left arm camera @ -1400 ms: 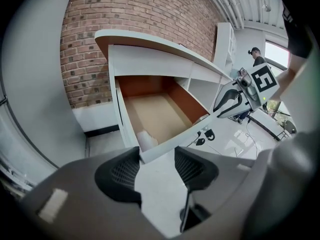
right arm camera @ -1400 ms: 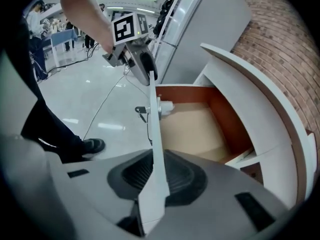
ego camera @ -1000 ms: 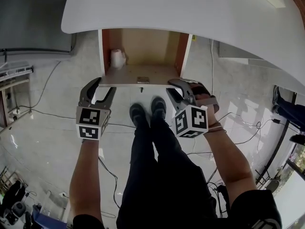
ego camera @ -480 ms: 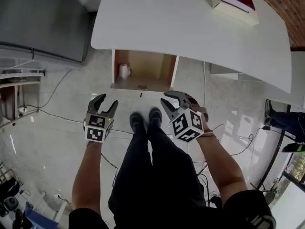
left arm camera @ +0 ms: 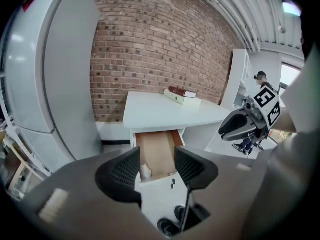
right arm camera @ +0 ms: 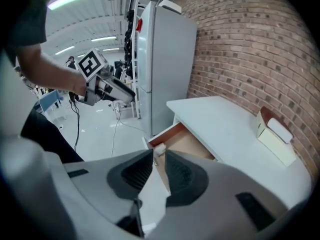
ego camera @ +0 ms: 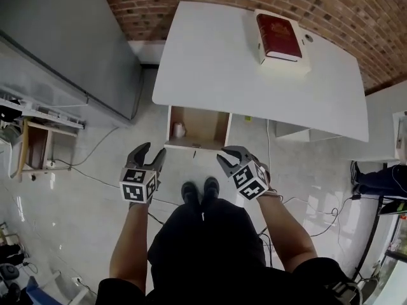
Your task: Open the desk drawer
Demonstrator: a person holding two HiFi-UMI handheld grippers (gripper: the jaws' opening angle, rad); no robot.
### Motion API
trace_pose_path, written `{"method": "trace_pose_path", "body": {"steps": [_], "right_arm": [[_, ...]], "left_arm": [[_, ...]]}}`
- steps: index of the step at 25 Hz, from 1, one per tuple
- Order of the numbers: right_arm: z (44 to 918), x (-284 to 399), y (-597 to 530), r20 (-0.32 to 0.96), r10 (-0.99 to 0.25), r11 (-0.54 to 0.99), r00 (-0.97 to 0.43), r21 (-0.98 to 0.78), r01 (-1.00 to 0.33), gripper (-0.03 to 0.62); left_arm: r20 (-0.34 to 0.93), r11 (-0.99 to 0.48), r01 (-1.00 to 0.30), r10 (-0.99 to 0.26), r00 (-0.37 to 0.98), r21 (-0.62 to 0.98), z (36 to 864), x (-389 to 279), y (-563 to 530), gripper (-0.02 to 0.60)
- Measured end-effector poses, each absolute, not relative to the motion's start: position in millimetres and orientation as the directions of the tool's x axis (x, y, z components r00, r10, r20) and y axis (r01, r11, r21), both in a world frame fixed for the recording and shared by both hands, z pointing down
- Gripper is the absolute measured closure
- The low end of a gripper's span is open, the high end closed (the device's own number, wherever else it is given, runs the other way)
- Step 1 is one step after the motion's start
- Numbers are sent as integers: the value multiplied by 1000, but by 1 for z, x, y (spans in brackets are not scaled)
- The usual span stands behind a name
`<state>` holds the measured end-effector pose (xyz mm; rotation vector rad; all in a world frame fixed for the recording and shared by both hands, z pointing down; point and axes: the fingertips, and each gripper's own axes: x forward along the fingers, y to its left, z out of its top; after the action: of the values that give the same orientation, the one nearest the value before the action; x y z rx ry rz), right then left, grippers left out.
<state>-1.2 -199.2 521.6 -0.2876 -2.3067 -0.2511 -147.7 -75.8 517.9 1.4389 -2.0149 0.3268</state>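
Before the white rectangular desk (ego camera: 254, 75), the left gripper (ego camera: 149, 155) tilts downward on an outstretched forearm, its jaws spread wide and empty. The pale wooden drawer (ego camera: 203, 124) stands pulled out under the desk's front edge. The right gripper (ego camera: 230, 159) tilts likewise, its jaws narrowly parted and empty.

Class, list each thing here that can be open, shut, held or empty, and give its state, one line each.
desk drawer, pulled open, with a white roll inside
red book, closed, lying flat on a pale box on the desk
left gripper, jaws wide apart, nothing between them
right gripper, jaws narrowly apart, nothing between them
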Motion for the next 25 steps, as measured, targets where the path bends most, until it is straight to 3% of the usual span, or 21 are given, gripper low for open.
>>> {"method": "trace_pose_path", "body": {"steps": [7,20,25], "right_arm": [[469,11,-203,688,98,968,-719,103,230,516],[449,42,-220,656,154,983,-739,-22,185,526],[427,37,-227,611,137,991,-780,-90,103,549]], "left_arm": [[596,371,-914,-776,-208,165,459,-143,-72,368],[588,328,-940,-780,-215,91,395,-116,-88,388],[540,320,-942,-813,-216,105,373,-125,-89,403]]}}
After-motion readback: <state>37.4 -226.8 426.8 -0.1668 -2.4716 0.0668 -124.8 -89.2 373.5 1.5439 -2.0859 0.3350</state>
